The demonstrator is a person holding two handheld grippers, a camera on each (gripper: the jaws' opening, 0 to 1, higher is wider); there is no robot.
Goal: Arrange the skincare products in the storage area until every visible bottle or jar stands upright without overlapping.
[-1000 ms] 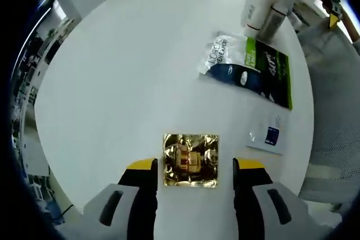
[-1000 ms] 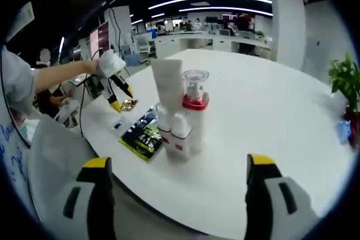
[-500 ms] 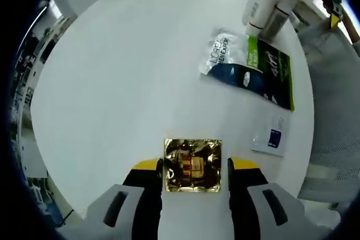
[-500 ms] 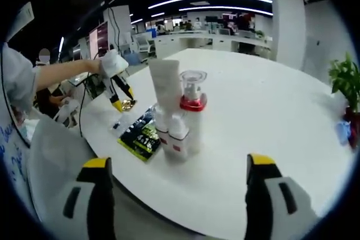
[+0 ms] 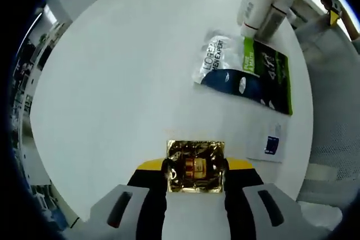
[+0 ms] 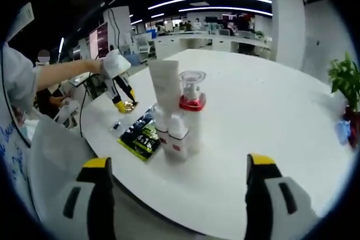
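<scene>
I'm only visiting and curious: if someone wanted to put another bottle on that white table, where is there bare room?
The white table is bare right of the standing bottles, toward the potted plant. In the left gripper view, it is also bare left of the sachets. It is crowded at the near edge: sachets, small card, and gold packet between the left gripper jaws.

My left tool (image 5: 196, 166) is pitched down at the tabletop (image 5: 124, 82), jaws drawn in close together. My right tool (image 6: 177, 181) is level with its jaws spread wide, nothing between them.
</scene>
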